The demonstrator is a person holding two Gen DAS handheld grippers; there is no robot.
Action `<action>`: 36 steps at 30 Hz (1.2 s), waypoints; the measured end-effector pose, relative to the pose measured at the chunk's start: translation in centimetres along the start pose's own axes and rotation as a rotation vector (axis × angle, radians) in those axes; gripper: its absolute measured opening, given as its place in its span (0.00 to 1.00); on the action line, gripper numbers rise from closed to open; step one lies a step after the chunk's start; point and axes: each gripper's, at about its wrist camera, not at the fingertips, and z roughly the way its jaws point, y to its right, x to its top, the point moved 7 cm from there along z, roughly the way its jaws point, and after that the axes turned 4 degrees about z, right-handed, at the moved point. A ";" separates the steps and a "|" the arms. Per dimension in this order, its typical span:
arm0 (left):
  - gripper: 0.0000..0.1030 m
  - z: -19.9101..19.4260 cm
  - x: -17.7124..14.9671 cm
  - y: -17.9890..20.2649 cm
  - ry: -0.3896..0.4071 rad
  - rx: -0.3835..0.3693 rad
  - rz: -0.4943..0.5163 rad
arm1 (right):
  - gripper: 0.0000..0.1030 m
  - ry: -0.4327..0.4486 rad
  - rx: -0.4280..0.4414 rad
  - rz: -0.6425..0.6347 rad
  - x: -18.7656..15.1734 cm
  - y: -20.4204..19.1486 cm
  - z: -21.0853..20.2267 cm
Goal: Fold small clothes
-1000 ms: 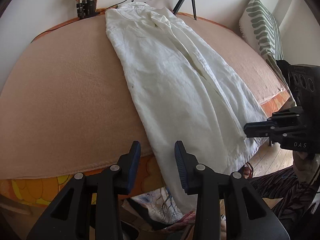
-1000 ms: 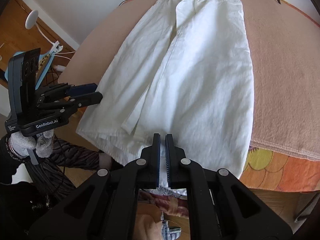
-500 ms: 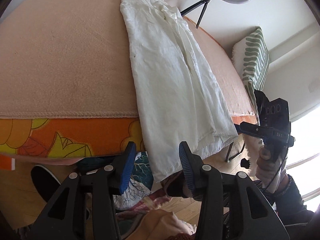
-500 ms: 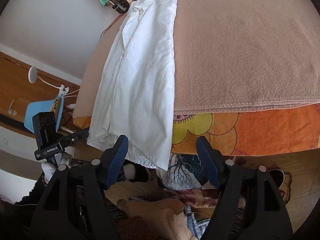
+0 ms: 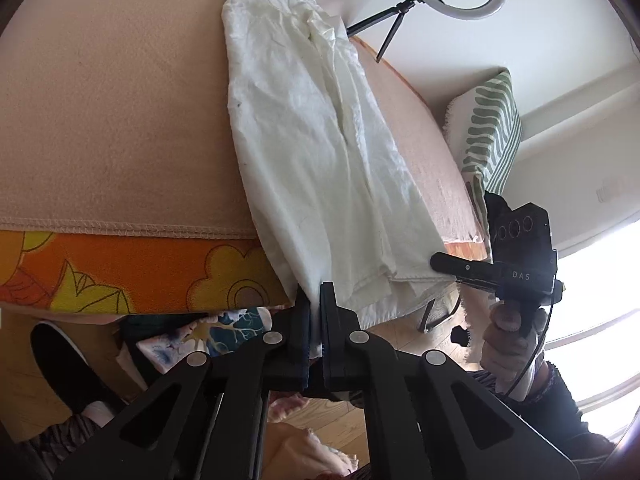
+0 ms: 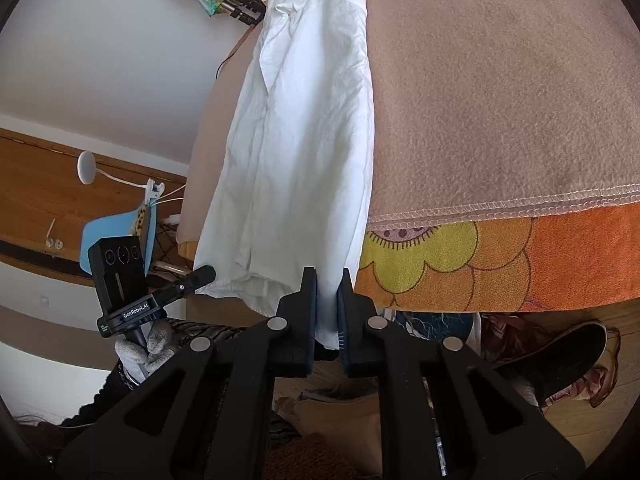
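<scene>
Left wrist view shows the left gripper (image 5: 315, 312) clamped on a hem corner of the white garment (image 5: 316, 152), which lies lengthwise on the bed (image 5: 104, 120) with its hem hanging over the edge. Across the hem, the right gripper (image 6: 327, 304) pinches the other corner.

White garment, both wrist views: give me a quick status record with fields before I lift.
garment: white garment lying lengthwise on the tan blanket, hem hanging over the bed edge
left gripper: shut on the hem corner
right gripper: fingers around the other hem corner, closed on the cloth
fold: not started
</scene>
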 end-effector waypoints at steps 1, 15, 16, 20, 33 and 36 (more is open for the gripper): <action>0.03 -0.5 0.4 0.3 0.016 -0.011 -0.001 | 0.09 0.018 0.012 0.005 0.2 -0.2 -0.5; 0.03 -3.6 13.4 0.1 0.196 0.018 0.017 | 0.08 0.224 0.095 0.047 12.6 -4.8 -4.3; 0.03 -3.1 14.4 -0.4 0.193 0.022 0.004 | 0.08 0.227 0.075 0.048 13.8 -4.7 -3.9; 0.03 -0.8 17.7 -3.1 0.177 0.068 -0.029 | 0.08 0.207 0.031 0.107 18.4 -3.5 -1.0; 0.04 4.3 21.5 -6.7 0.046 0.115 -0.013 | 0.09 0.098 -0.020 0.172 23.0 -0.3 4.5; 0.05 3.1 22.4 -5.0 0.054 0.068 0.038 | 0.10 0.143 -0.057 0.055 21.5 -2.1 2.0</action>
